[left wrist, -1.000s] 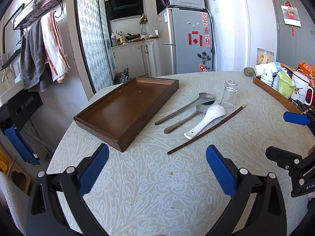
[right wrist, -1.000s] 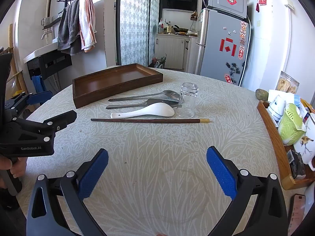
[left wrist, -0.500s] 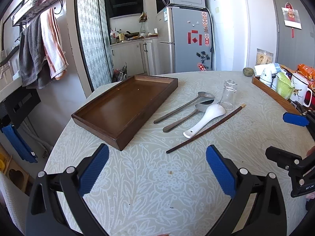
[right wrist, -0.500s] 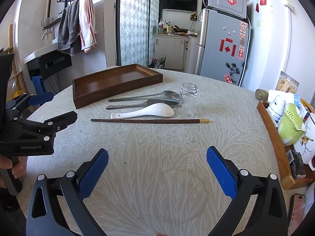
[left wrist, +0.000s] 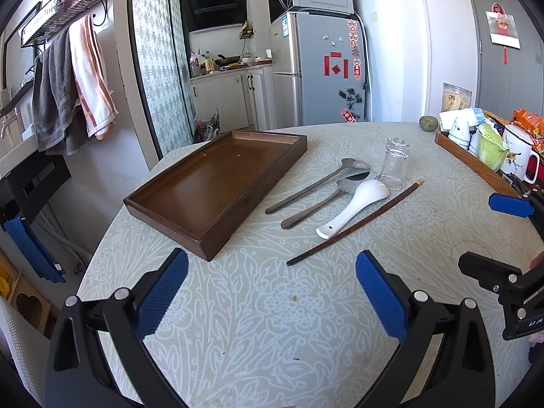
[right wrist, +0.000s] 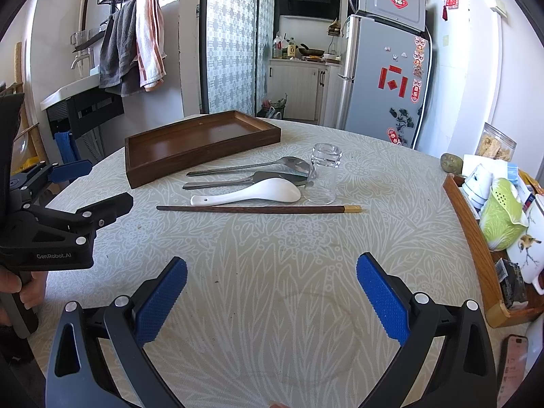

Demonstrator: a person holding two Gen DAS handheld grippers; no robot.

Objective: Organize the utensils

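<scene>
An empty dark wooden tray (left wrist: 217, 183) (right wrist: 190, 142) lies on the round table. Beside it lie two metal spoons (left wrist: 316, 185) (right wrist: 251, 168), a white ceramic spoon (left wrist: 357, 204) (right wrist: 251, 195) and a dark wooden chopstick with a gold tip (left wrist: 353, 222) (right wrist: 258, 209). An upturned clear glass (left wrist: 394, 163) (right wrist: 323, 176) stands by the spoon bowls. My left gripper (left wrist: 272, 285) is open and empty, short of the tray's near corner. My right gripper (right wrist: 272, 289) is open and empty, short of the chopstick.
A second wooden tray (right wrist: 469, 224) at the table's right edge holds cups, a green strainer and a mug. A phone (right wrist: 513, 360) lies at the near right. A fridge (left wrist: 319, 68) and kitchen counter stand beyond the table; towels (left wrist: 71, 81) hang at left.
The left wrist view has crept slightly forward and left toward the tray. The right gripper has barely moved. Both grippers stay open.
</scene>
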